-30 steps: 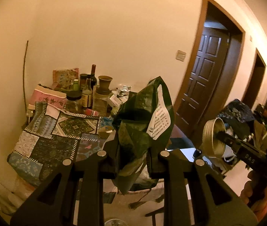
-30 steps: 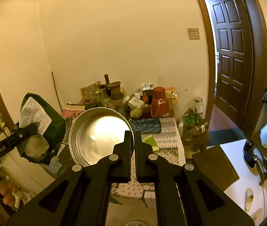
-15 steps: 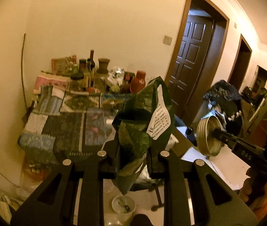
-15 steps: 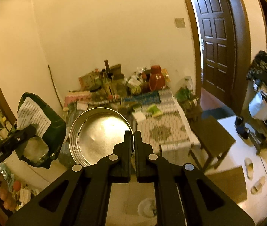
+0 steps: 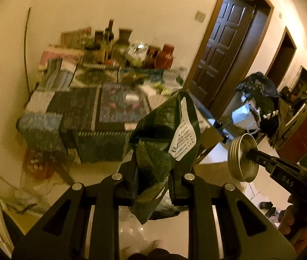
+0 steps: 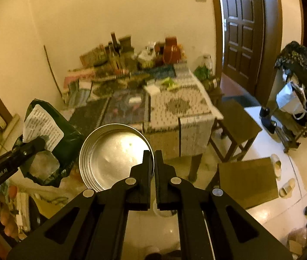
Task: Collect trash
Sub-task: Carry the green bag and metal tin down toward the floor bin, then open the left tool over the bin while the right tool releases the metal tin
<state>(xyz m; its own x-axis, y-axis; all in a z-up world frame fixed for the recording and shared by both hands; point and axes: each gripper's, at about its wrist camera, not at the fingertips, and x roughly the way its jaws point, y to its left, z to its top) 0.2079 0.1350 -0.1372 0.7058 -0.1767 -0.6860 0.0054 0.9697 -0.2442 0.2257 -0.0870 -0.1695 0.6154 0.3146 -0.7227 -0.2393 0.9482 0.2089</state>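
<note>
Left gripper (image 5: 153, 186) clamps green bag (image 5: 164, 151), right gripper (image 6: 152, 173) pinches tin lid (image 6: 114, 156) rim — both held short of the table (image 6: 175, 108), floor bin (image 6: 164, 211) below the right one.

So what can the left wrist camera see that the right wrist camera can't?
Only the left wrist view shows the further dark doorways down the wall, and the metal lid's ribbed outside.

Only the right wrist view shows the lid's shiny inside, the pale slippers on the floor and the cardboard sheet.

Both show the left gripper shut on the green bag, the right gripper shut on the metal lid, the cluttered table and the brown door.
</note>
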